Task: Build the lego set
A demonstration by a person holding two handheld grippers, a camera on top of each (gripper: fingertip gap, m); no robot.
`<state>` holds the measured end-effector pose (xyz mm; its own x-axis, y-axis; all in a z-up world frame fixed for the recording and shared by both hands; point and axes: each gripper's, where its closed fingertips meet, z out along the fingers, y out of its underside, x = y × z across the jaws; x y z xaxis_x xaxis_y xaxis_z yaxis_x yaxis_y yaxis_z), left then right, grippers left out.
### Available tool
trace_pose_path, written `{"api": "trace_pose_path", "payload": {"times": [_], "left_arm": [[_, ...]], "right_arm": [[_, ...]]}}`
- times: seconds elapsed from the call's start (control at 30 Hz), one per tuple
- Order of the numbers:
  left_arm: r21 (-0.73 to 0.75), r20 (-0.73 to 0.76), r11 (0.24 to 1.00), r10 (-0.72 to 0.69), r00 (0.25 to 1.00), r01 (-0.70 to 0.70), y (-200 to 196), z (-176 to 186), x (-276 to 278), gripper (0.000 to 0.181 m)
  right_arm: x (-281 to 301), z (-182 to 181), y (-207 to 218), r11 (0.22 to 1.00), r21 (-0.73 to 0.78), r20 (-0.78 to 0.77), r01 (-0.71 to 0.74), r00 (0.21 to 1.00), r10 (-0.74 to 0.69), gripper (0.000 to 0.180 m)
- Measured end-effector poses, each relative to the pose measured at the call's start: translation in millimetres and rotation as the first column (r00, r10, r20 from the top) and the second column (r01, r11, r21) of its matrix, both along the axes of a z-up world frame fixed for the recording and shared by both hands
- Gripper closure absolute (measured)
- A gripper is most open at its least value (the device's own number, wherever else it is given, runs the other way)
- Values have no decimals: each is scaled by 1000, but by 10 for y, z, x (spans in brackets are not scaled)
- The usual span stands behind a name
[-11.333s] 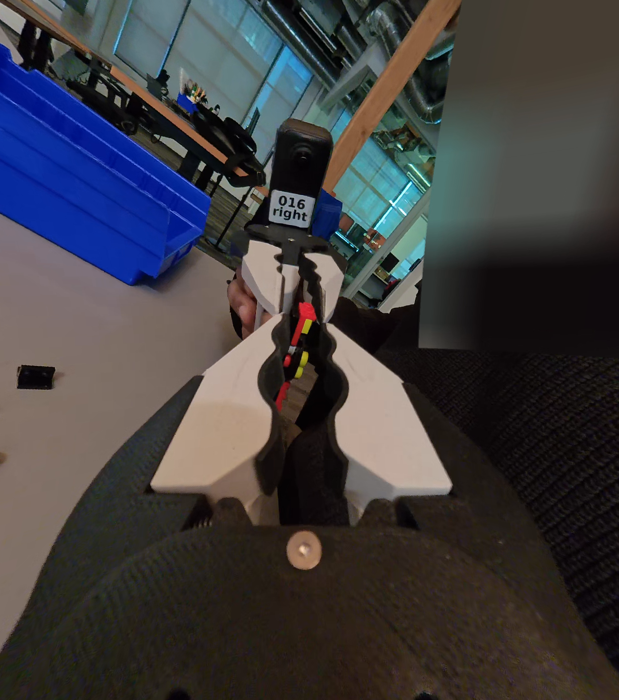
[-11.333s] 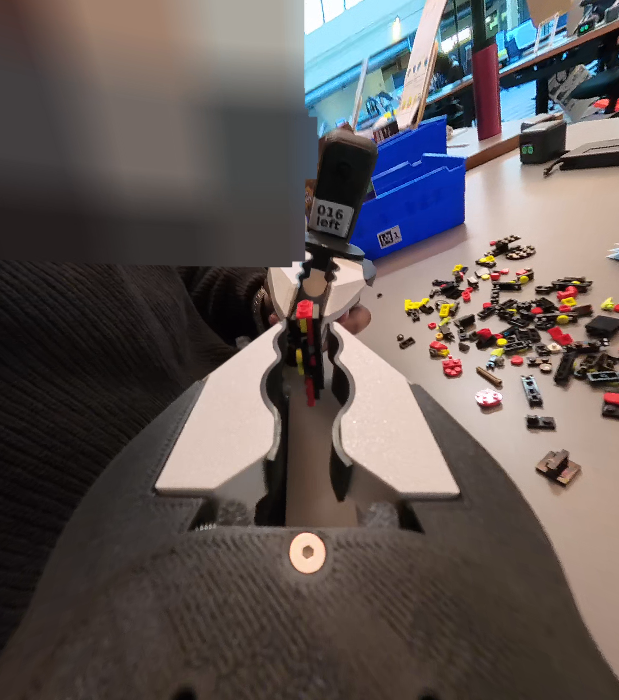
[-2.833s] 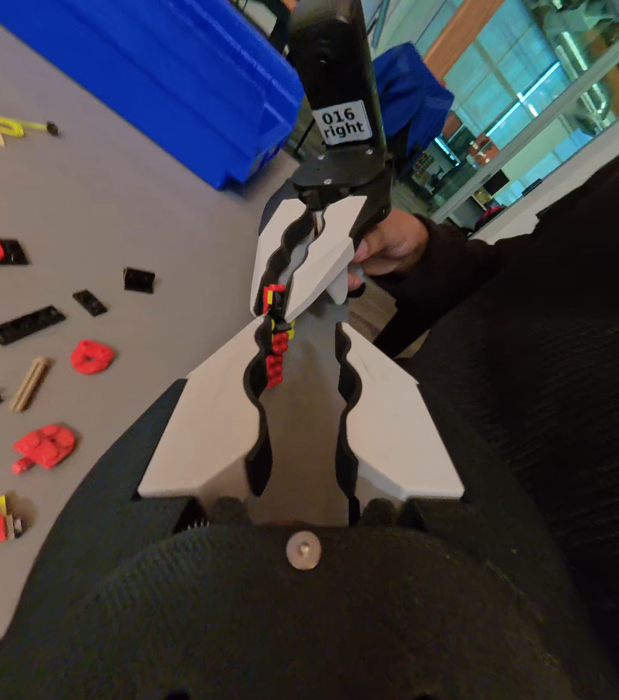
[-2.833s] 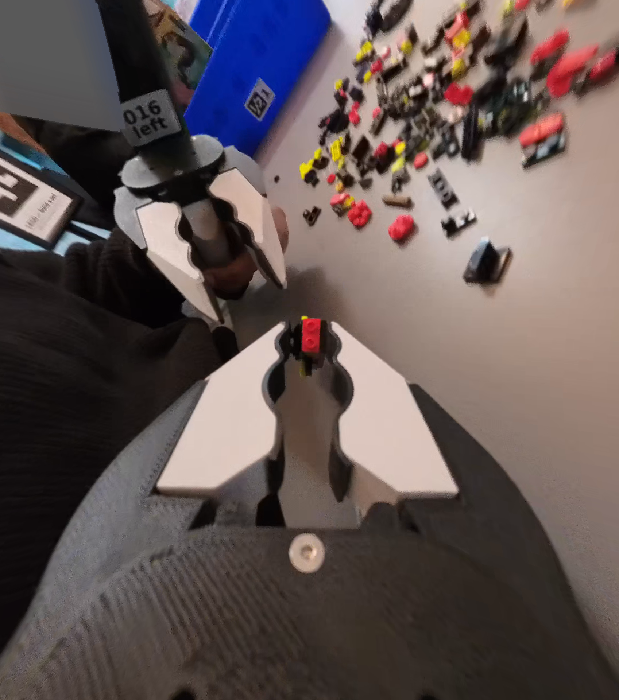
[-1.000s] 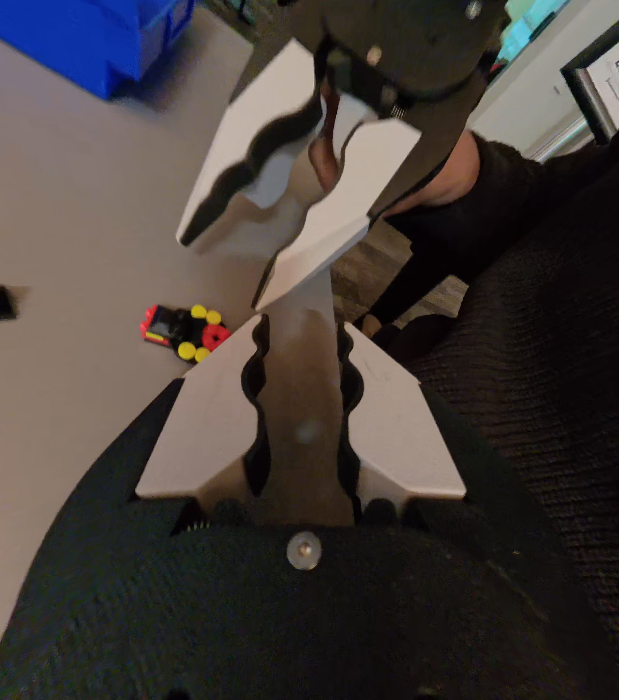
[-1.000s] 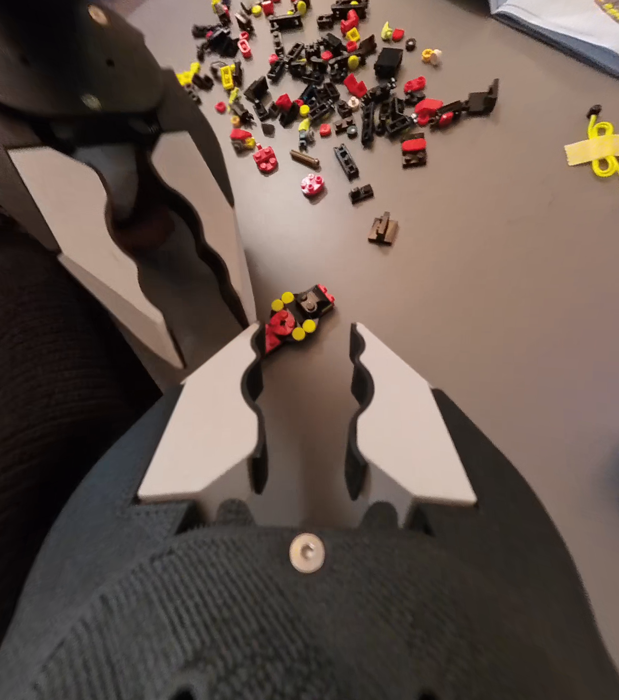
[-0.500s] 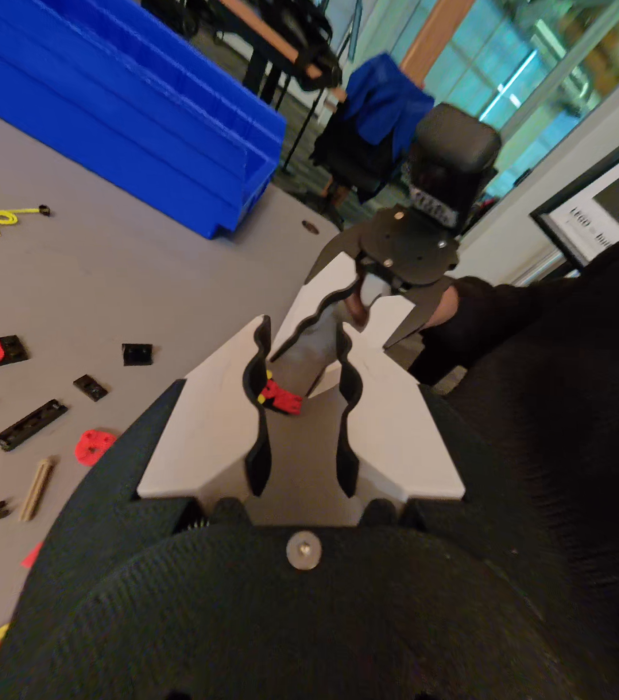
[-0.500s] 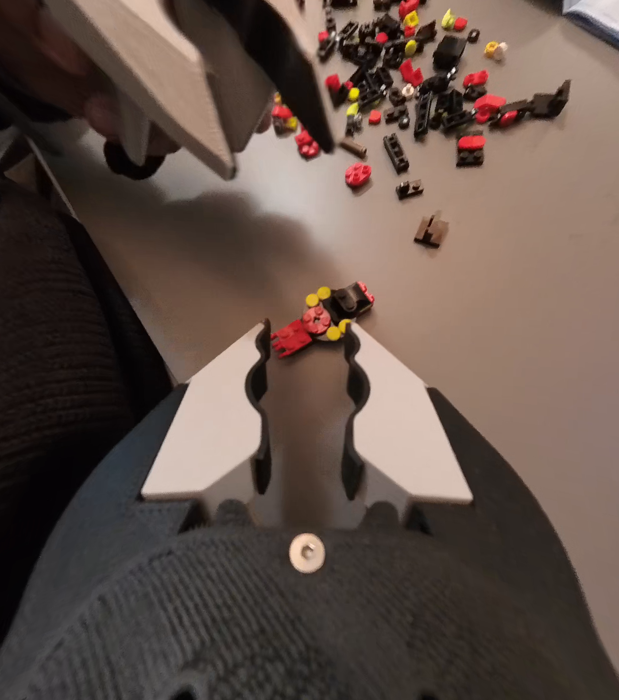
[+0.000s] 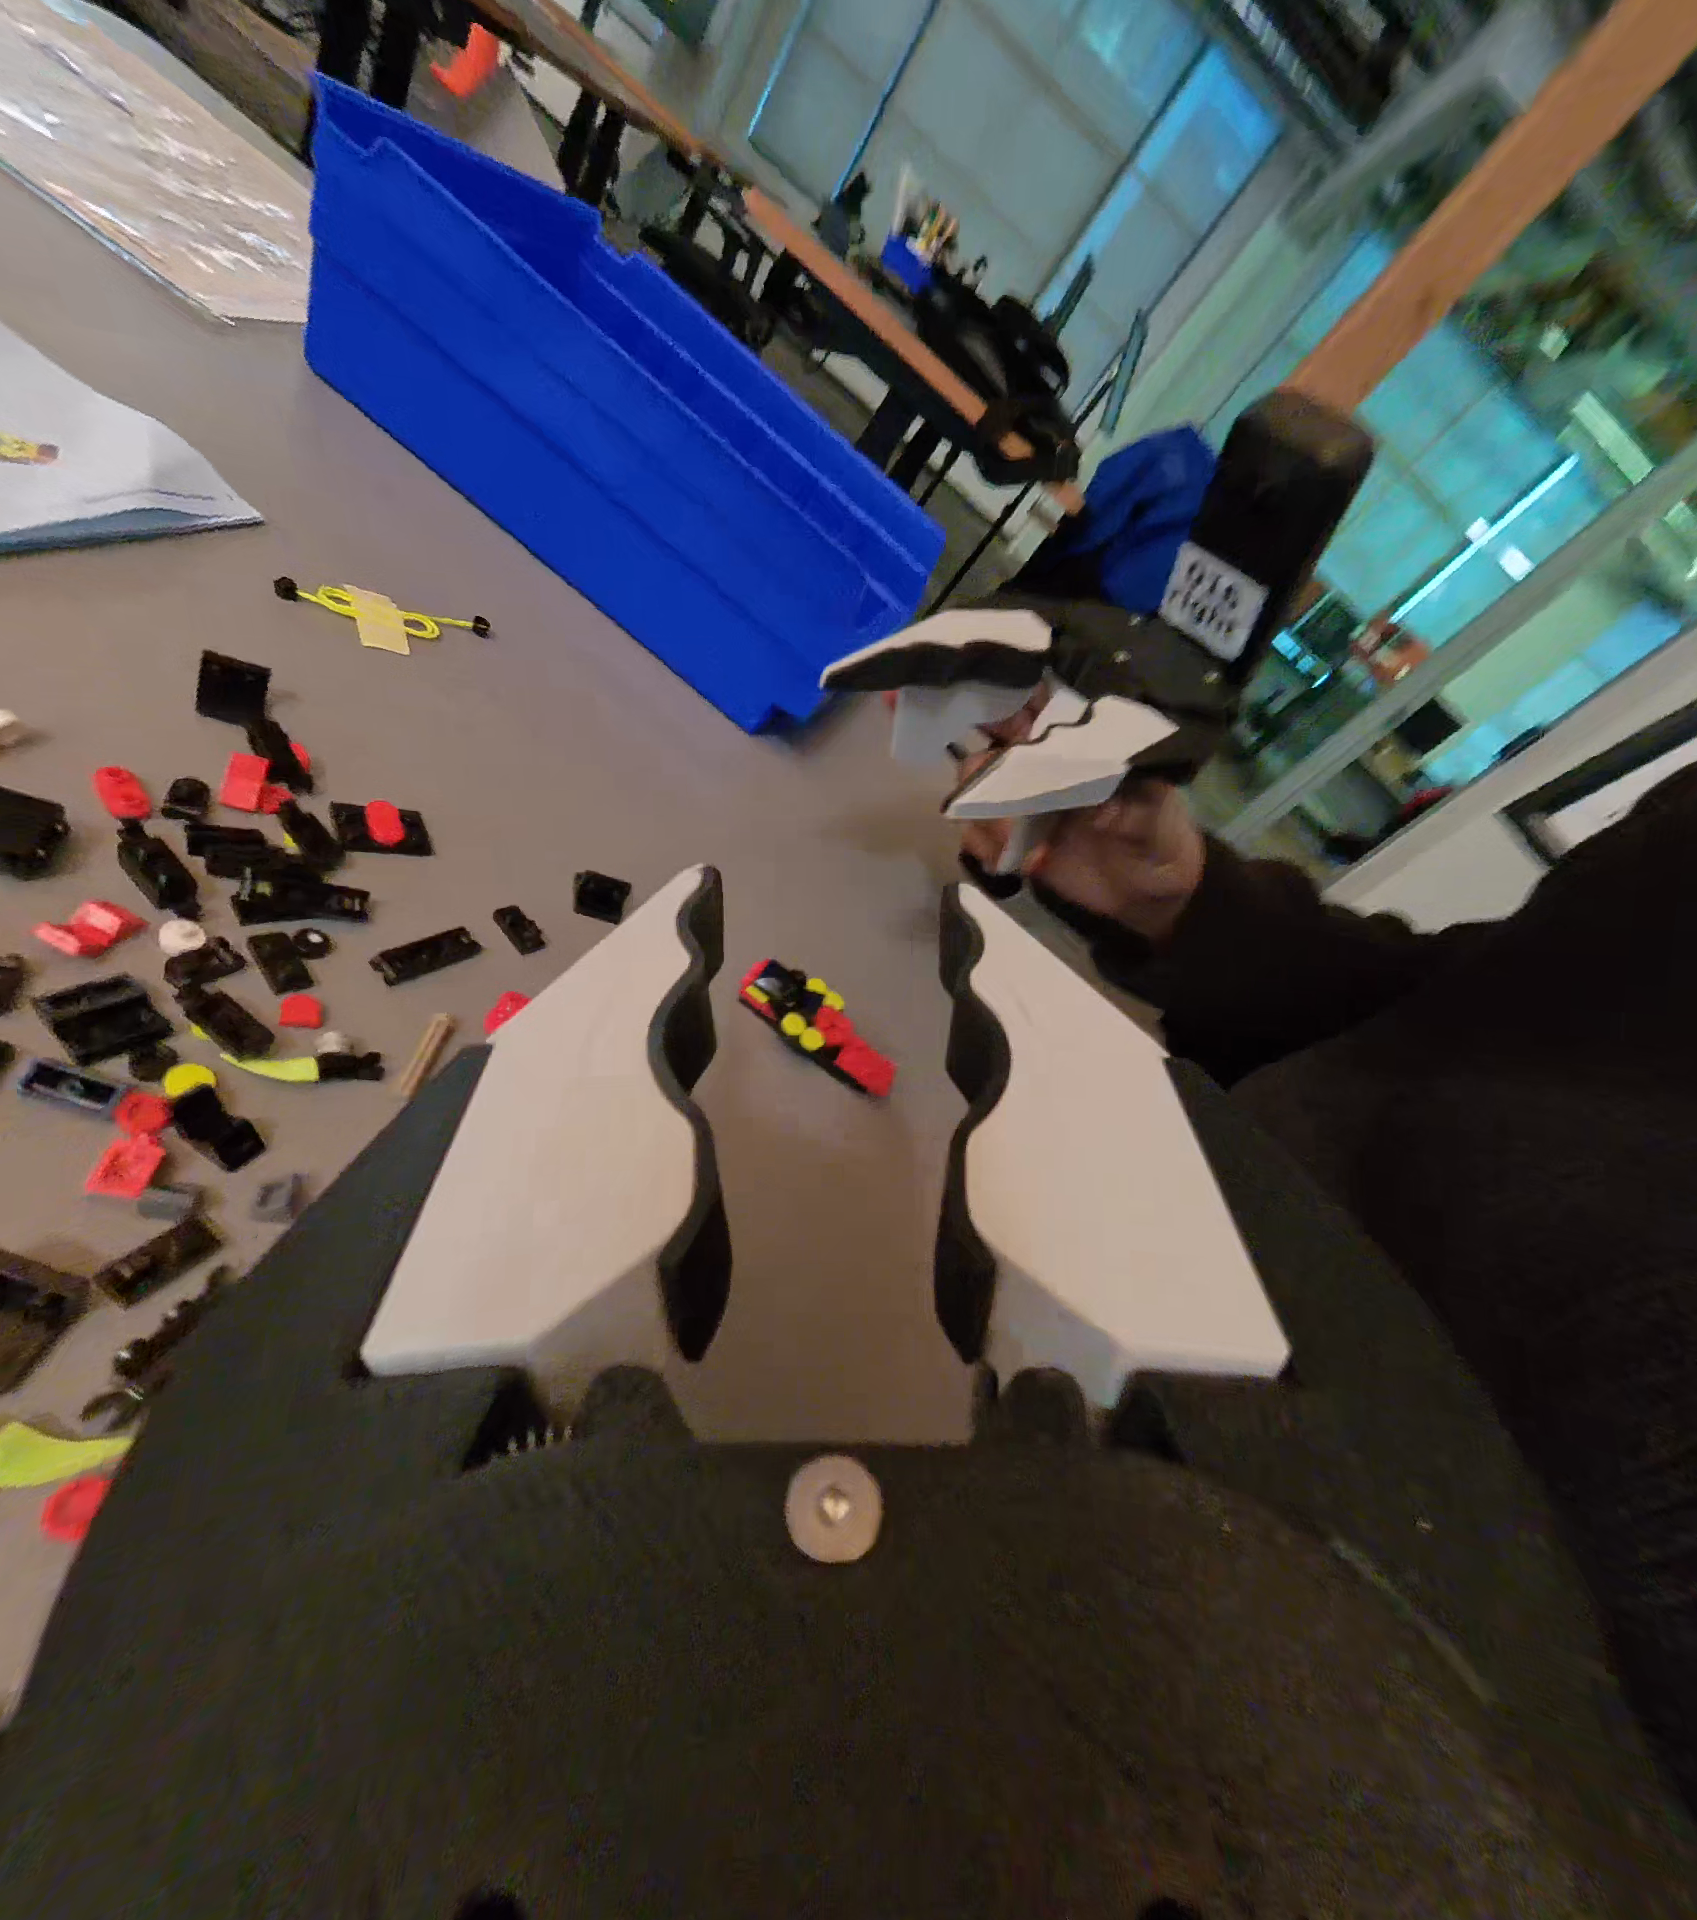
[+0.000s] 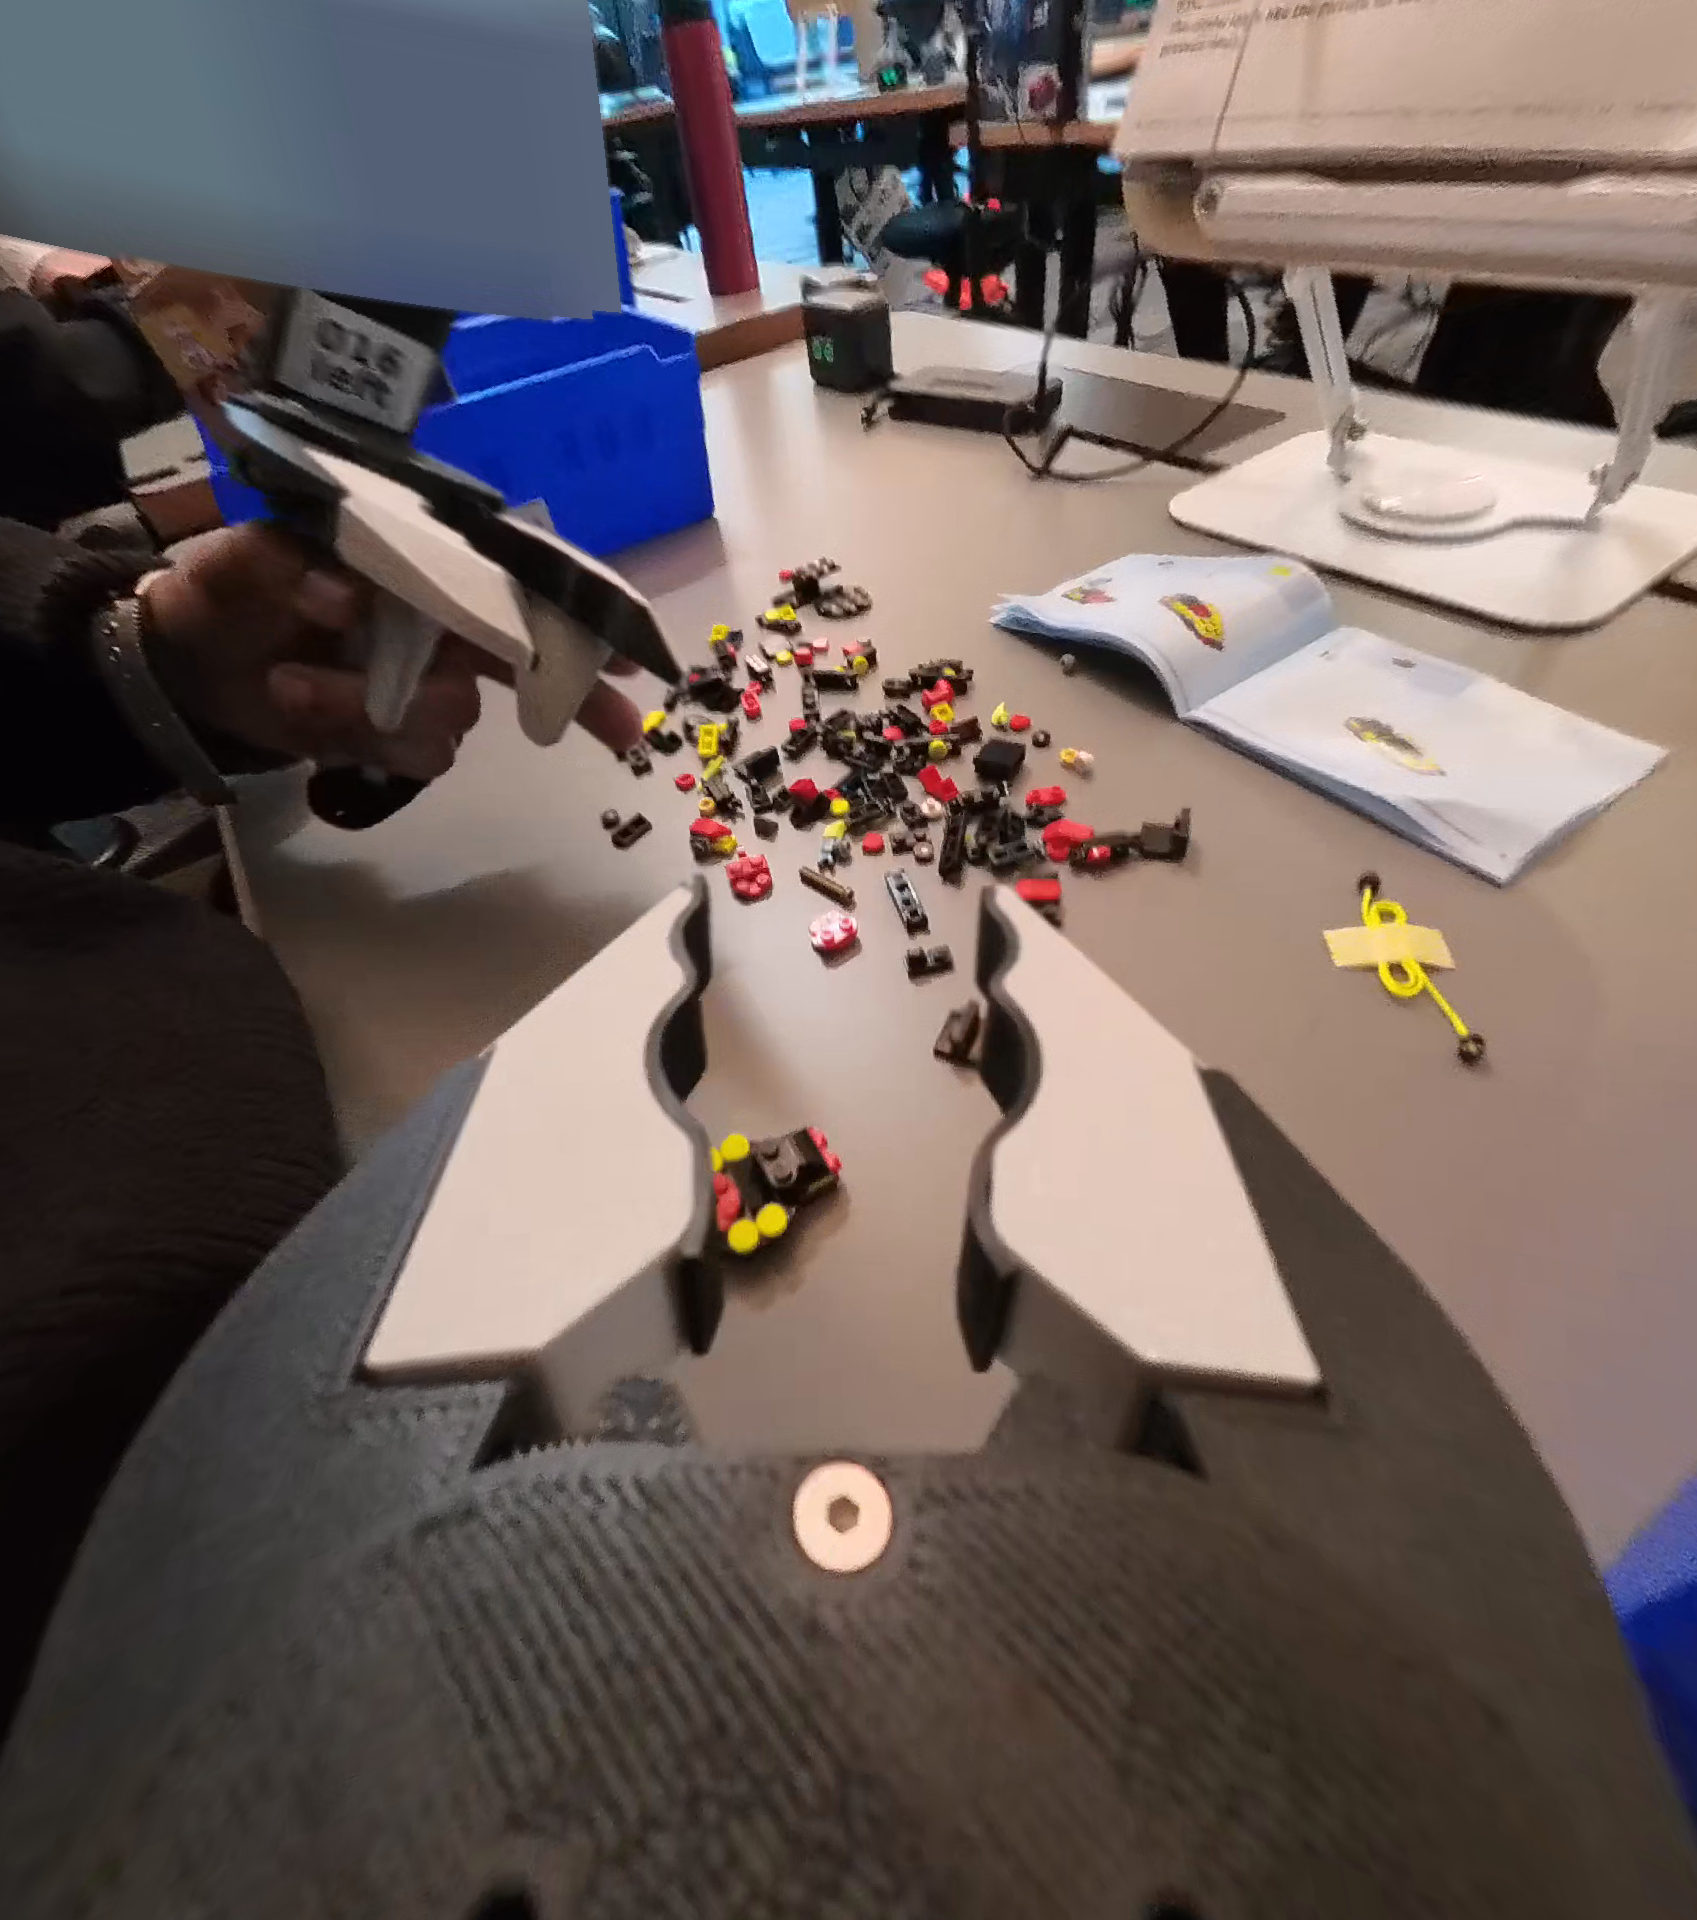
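On the grey table [image 9: 615, 707], the little red, black and yellow lego build [image 9: 816, 1024] lies flat and alone, its long side slanting across, right under the right gripper [image 10: 839, 914], whose jaws are wide apart and empty, like the left gripper [image 9: 828, 904].

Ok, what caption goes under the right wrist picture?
Open right gripper above the small lego build lying on the table.

White label [image 9: 1215, 601] on right claw's camera, another [image 10: 352, 366] on left claw's: print blurred, unreadable.
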<state>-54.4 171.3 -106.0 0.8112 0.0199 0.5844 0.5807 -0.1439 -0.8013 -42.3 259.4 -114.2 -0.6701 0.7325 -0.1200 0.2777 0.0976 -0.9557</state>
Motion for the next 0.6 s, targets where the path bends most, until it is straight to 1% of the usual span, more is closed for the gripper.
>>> {"api": "trace_pose_path", "payload": {"times": [0.07, 0.1, 0.13, 0.17, 0.2, 0.23, 0.27, 0.33, 0.4, 0.5, 0.6], "left_arm": [[41, 93, 999, -2, 996, -2, -36, 17, -30, 144], [53, 130, 999, 1, 991, -8, -47, 11, -50, 144], [53, 149, 998, 5, 989, -14, -53, -6, -66, 145], [36, 145, 999, 15, 989, -20, -47, -37, -73, 145], [2, 118, 1000, 23, 993, -24, -32, -87, -66, 144], [-38, 73, 999, 21, 997, -19, -11, -140, -39, 144], [-82, 19, 997, 12, 1000, -11, 12, -197, 0, 143], [-158, -78, 987, -15, 997, 3, 52, -301, 81, 141], [-204, -132, 979, -47, 990, 20, 79, -376, 154, 139], [-242, -143, 969, -87, 986, 51, 96, -447, 226, 138], [-236, -126, 970, -88, 988, 56, 107, -445, 216, 137]], "right_arm": [[-9, 63, -45, 1000, 9, -55, -22, 998, 22, 148], [-21, 66, -59, 999, 32, -78, -20, 997, 22, 152], [-44, 42, -60, 998, 62, -89, -7, 996, 12, 152], [-83, -9, -39, 995, 99, -86, 21, 996, -13, 148], [-140, -80, 6, 989, 135, -71, 66, 996, -56, 133], [-180, -149, 33, 982, 163, -54, 92, 995, -84, 125], [-187, -202, 28, 980, 182, -38, 87, 996, -81, 128], [-206, -230, 35, 975, 197, -32, 99, 995, -95, 122], [-212, -209, 57, 970, 214, -56, 115, 993, -106, 128], [-201, -234, 122, 955, 262, -69, 139, 990, -125, 131], [-168, -257, 120, 955, 265, -54, 131, 991, -121, 124]]}}
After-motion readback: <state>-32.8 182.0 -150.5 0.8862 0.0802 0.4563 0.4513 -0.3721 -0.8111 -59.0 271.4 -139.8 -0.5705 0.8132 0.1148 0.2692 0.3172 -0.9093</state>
